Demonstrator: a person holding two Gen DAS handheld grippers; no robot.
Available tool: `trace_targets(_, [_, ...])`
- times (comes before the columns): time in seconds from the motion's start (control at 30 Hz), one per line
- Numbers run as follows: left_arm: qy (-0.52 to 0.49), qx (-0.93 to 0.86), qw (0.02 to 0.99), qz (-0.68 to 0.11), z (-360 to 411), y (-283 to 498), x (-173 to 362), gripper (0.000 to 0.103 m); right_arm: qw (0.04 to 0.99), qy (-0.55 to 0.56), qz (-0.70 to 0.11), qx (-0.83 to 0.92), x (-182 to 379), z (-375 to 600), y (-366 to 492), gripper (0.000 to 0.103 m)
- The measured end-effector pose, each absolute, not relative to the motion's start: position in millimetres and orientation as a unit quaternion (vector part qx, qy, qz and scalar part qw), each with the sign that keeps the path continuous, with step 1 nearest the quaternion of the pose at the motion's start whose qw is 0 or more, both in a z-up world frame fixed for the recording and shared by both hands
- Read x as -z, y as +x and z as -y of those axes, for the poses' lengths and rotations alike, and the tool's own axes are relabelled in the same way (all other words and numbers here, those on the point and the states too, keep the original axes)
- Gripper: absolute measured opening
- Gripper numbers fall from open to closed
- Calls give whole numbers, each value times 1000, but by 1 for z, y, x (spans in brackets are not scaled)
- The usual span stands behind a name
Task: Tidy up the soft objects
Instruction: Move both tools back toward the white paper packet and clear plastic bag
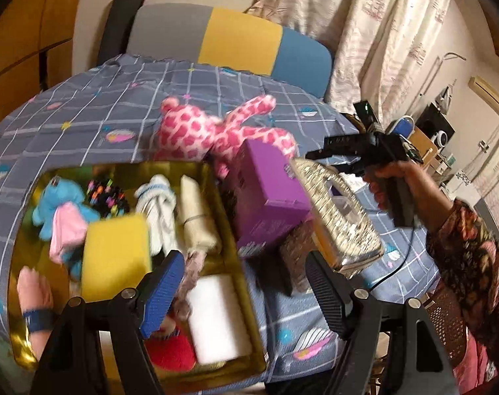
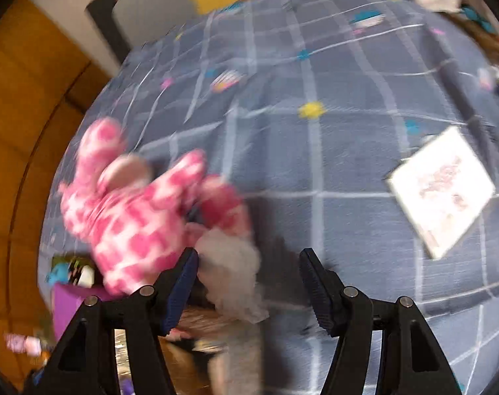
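Pickup step, we judge: pink plush [image 2: 144, 210] lies on the bed [image 2: 315, 164] beyond the gold tin [image 1: 246, 283]. Right hand-held gripper [image 2: 248, 283] and left hand-held gripper [image 1: 246, 293] both spread, empty. Next: close on plush.

- Grid-patterned blue-grey bedspread [image 1: 85, 112] spread across the whole work surface, dotted with small coloured motifs.
- Purple box [image 1: 266, 194] lying tilted on the cloth, just beside the gold tin's right wall.
- Glittery, patterned flat item [image 1: 341, 217] leaning against the purple box; nature unclear through blur.
- White square card [image 2: 442, 191] with faint pink print, flat on the cloth, well apart from the box.
- Grey, yellow and blue headboard [image 1: 239, 39] behind the bed.
- Pale printed curtain [image 1: 364, 26] hanging at the right.
- Wooden cabinet panels [image 1: 15, 33] at far left.
- Cluttered shelf and wall-mounted air conditioner [image 1: 489, 93] in the distant right background.
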State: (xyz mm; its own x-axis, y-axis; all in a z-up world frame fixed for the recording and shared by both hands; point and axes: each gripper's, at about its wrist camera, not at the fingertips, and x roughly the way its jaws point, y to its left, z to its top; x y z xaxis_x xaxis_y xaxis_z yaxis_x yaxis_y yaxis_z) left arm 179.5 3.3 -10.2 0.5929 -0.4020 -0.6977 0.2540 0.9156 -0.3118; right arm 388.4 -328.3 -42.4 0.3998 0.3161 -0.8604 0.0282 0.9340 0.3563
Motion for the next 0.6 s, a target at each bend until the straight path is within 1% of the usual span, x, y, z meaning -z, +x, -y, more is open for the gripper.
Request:
trace_targets(0.07, [-83, 197, 887, -409, 8, 190, 2, 77, 839, 195, -505, -52, 39, 357, 375, 64])
trace_targets(0.17, [-78, 220, 882, -409, 29, 208, -11, 77, 853, 260, -450, -49, 38, 396, 347, 65])
trace_targets(0.33, [-83, 248, 864, -430, 72, 244, -31, 77, 887, 276, -370, -7, 46, 440, 301, 67])
trace_targets(0.47, [-56, 278, 845, -454, 127, 284, -43, 78, 883, 316, -346, 15, 75, 469, 277, 68])
trace_targets(0.6, [-1, 269, 833, -484, 183, 326, -37, 79, 877, 337, -341, 9, 87, 477, 274, 69])
